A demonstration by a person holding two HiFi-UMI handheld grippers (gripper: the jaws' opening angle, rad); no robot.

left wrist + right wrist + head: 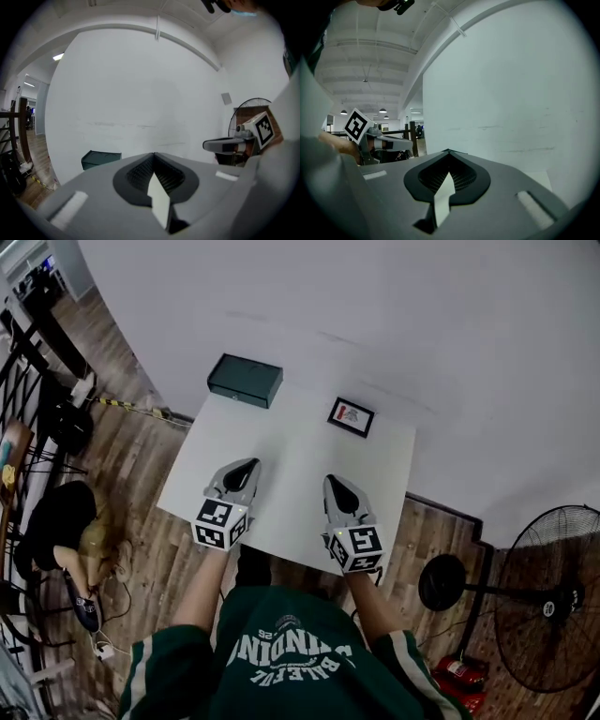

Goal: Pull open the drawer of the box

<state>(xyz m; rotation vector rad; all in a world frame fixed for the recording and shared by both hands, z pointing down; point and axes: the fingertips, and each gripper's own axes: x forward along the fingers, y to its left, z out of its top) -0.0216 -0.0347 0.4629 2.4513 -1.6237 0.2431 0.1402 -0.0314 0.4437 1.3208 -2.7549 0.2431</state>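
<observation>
The dark green rectangular box (245,380) sits at the far left corner of the white square table (300,474), with one end reaching past the table's back edge, close to the white wall (375,315). It looks like one closed block, and its drawer front is too small to make out. In the left gripper view the same box (101,158) shows low and left of the jaws, well beyond them. Toward the far right of the table, apart from the box, a small black-framed card (351,416) with a white face lies flat. The left gripper (249,465), grey with a marker cube at its rear, is held over the near left part of the table and points roughly toward the box. In its own view, the left gripper (153,154) has its jaws clenched tip to tip, with nothing between them. The right gripper (333,481) is over the near right part of the table, beside the left one but not touching it. The right gripper (448,151) is likewise pressed together at the tips and grasps nothing. Both grippers are well apart from the box. Below them is the person's green printed shirt (291,652), and a black standing fan (553,596) stands on the wooden plank floor (131,465) to the right.
</observation>
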